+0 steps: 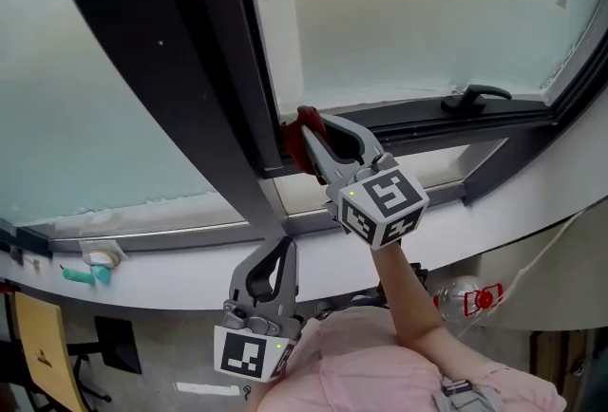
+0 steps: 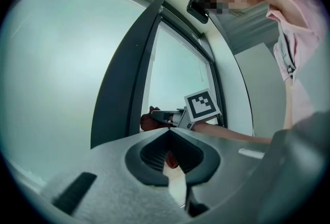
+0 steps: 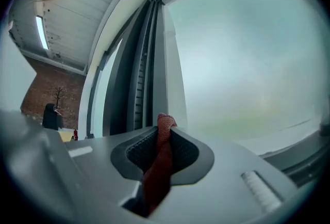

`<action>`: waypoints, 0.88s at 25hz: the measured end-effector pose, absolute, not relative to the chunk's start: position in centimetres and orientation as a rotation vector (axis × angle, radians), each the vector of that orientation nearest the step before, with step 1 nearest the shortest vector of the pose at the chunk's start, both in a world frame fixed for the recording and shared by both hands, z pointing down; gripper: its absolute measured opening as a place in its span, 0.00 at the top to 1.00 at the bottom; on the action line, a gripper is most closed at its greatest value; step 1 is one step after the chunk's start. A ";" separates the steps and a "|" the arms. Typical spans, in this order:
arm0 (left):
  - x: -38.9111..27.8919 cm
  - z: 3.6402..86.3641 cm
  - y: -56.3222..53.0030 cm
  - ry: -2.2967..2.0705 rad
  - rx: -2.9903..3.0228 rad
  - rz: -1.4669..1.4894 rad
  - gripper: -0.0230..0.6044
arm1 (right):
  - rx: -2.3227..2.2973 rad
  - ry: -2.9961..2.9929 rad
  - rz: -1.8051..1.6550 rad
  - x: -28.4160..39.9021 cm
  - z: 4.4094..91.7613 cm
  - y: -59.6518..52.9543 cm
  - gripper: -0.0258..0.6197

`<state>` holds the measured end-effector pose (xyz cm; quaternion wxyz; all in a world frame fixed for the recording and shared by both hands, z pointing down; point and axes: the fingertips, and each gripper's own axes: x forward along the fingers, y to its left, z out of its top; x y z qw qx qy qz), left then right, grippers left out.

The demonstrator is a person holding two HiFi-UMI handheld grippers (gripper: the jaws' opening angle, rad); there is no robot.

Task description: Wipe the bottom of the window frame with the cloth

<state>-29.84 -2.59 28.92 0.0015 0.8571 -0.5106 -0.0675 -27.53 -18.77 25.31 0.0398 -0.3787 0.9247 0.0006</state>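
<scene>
A red cloth [image 1: 302, 121] is pressed against the dark bottom window frame [image 1: 427, 122], right beside the vertical mullion [image 1: 218, 68]. My right gripper [image 1: 306, 140] is shut on it; in the right gripper view the cloth [image 3: 162, 150] runs up between the jaws and sticks out past the tips, toward the frosted pane [image 3: 247, 63]. My left gripper [image 1: 275, 253] hangs lower, below the white sill, apart from the frame, with its jaws together and nothing in them. The left gripper view shows the right gripper [image 2: 154, 114] and the cloth [image 2: 146, 122] at the mullion.
A black window handle [image 1: 475, 98] lies on the frame to the right. On the white sill [image 1: 171, 279] at the left rest a tape roll [image 1: 102, 255] and a teal object [image 1: 85, 274]. A yellow chair [image 1: 38, 344] and a plastic bottle [image 1: 465, 296] are below.
</scene>
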 end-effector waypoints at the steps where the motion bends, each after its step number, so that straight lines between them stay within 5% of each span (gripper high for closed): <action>1: -30.2 29.2 -2.5 -1.615 2.690 -0.191 0.97 | -1.178 2.847 -0.001 -28.0 25.7 -19.1 0.86; 22: -30.3 29.4 -2.6 -1.633 2.663 -0.181 0.97 | -1.593 2.951 0.263 -26.4 28.6 -21.1 0.86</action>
